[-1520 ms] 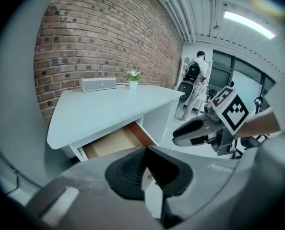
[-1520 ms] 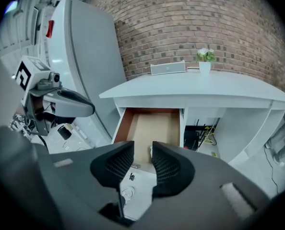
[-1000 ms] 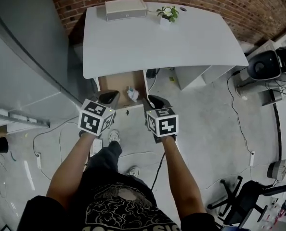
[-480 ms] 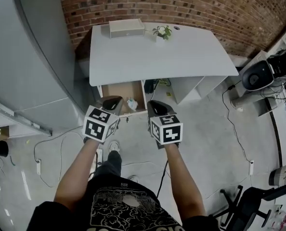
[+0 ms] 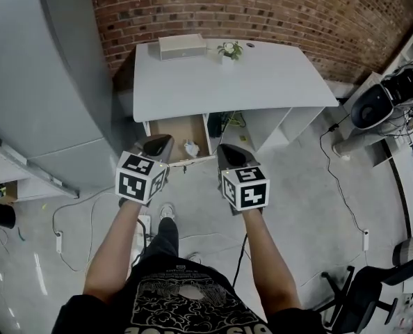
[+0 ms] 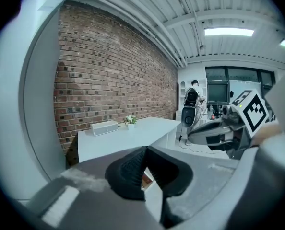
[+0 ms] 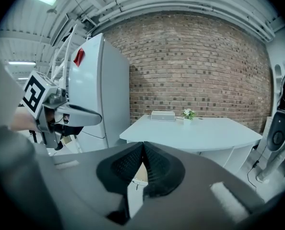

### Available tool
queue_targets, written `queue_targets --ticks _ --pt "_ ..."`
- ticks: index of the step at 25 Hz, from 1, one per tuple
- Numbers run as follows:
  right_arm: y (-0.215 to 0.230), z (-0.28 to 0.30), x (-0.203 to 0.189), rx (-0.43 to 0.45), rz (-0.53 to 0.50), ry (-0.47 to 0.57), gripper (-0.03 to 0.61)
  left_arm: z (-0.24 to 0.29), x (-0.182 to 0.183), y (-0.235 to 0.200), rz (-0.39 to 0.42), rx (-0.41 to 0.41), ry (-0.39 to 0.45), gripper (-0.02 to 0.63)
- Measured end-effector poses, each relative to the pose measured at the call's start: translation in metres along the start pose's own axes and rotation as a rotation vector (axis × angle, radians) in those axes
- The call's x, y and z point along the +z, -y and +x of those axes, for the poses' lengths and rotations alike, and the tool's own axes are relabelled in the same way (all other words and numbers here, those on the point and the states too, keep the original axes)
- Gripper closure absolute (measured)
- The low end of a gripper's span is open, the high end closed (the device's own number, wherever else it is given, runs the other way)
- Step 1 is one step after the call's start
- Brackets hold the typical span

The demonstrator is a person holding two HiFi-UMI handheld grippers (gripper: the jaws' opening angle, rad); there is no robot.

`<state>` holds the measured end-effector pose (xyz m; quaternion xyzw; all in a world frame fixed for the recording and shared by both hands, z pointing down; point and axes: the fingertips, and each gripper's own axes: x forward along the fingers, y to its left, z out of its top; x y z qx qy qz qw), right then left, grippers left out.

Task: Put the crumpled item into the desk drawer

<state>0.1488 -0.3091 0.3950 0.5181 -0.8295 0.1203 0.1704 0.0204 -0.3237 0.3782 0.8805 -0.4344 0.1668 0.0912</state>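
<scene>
Head view looks steeply down; both gripper views face the desk (image 5: pixel 227 75).

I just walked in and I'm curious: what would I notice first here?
Probably the left hand-held gripper and the right hand-held gripper in the middle of the head view, each carrying a black-and-white patterned cube, both shut and empty. Just beyond them the desk drawer stands open under the white desk, with the crumpled item lying inside. A brick wall runs behind.
</scene>
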Motion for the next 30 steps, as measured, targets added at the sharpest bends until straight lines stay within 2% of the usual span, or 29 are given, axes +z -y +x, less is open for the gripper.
queue_targets --ticks 13,30 --pt "0.005 -0.032 0.020 -0.021 -0.002 0.079 0.577 -0.021 0.006 0.001 0.021 0.039 0.007 0.611" --pt "0.002 -0.039 0.023 -0.028 -0.013 0.088 0.577 -0.029 0.004 0.002 0.025 0.042 0.005 0.611"
